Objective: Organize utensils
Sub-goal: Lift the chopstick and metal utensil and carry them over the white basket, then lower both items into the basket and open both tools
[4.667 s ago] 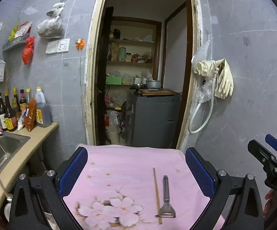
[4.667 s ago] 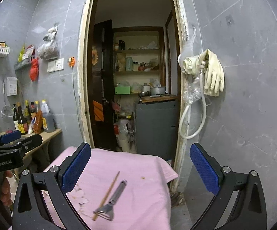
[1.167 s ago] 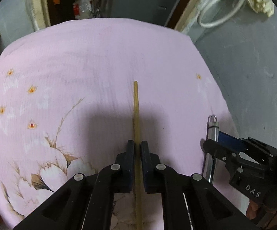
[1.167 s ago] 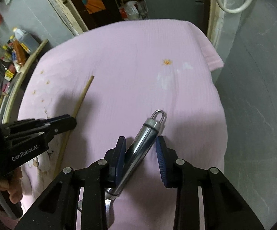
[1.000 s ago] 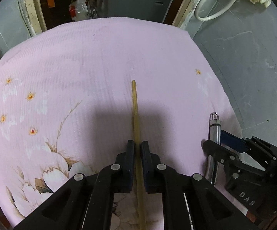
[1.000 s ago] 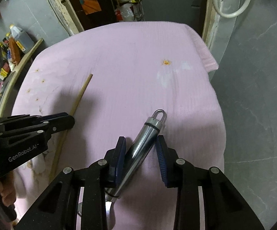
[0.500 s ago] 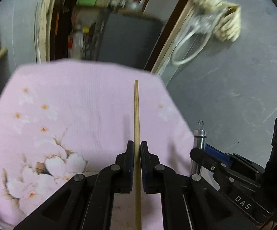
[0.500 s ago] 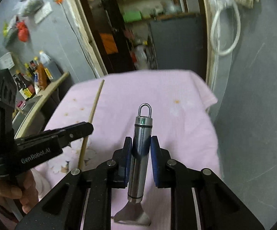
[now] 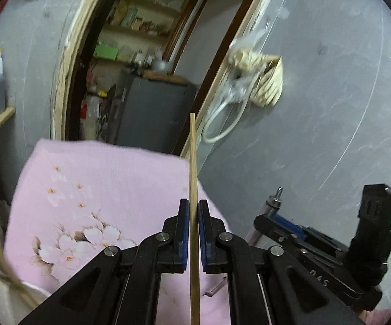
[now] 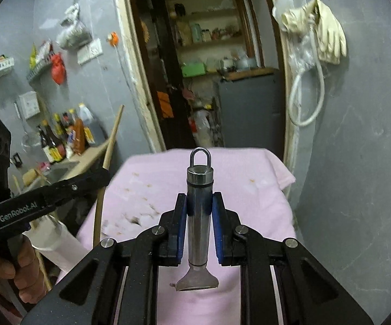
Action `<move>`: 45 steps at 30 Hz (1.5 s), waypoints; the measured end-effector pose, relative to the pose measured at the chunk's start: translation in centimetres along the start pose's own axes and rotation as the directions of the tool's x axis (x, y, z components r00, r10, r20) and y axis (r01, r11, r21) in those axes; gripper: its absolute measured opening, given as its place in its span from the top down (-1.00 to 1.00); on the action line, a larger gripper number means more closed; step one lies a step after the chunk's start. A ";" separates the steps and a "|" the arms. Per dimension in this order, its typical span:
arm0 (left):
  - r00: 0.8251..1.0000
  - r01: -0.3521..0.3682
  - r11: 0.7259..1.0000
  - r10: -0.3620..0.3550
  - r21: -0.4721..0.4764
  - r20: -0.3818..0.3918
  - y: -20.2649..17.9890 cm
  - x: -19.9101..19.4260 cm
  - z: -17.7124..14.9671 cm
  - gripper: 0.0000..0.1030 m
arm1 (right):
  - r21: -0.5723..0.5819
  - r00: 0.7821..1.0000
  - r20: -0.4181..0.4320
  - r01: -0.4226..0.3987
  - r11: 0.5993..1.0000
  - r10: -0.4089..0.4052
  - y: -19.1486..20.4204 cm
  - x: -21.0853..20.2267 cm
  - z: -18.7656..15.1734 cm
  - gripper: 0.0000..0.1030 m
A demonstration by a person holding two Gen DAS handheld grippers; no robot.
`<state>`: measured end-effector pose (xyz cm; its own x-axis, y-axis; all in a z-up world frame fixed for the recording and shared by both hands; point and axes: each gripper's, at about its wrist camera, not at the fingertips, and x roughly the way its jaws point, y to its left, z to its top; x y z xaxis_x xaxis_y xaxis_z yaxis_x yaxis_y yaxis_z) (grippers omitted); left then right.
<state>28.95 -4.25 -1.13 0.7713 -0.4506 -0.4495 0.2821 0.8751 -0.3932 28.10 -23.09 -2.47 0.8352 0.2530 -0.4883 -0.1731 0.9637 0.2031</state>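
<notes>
- The left gripper (image 9: 192, 216) is clenched on a thin wooden chopstick (image 9: 192, 168), whose long axis runs straight ahead between the pads, lifted above the pink flowered cloth (image 9: 100, 184).
- The right gripper (image 10: 199, 208) grasps a steel-handled peeler (image 10: 198, 216), ring end forward, blade toward the person, over the cloth's near edge.

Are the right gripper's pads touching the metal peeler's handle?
Touching. Right wrist view: both blue pads of the right gripper press the peeler handle's sides, no gap.

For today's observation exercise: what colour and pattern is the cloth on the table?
Pink cloth with a white blossom print, clearest in the left wrist view.
</notes>
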 end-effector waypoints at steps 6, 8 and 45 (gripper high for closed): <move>0.990 -0.024 1.000 0.022 0.018 0.139 1.3 -6.3 2.7 0.87 | -0.065 0.991 0.093 -0.088 0.994 0.093 5.3 -2.8 3.3 0.69; 0.981 -0.049 0.999 0.044 0.022 0.187 2.0 -8.4 3.6 0.87 | -0.096 0.983 0.129 -0.117 0.988 0.129 7.4 -3.6 4.3 0.69; 0.821 -0.310 0.923 0.381 -0.227 0.426 17.5 -17.1 -0.8 0.87 | -0.174 0.968 0.071 -0.224 0.959 0.240 20.9 1.6 -1.5 0.69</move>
<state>20.23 18.64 -1.00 0.9835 0.0383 -0.1768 -0.1083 0.9077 -0.4055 25.02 -2.45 -0.23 0.8044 0.4698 -0.3636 -0.4445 0.8821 0.1563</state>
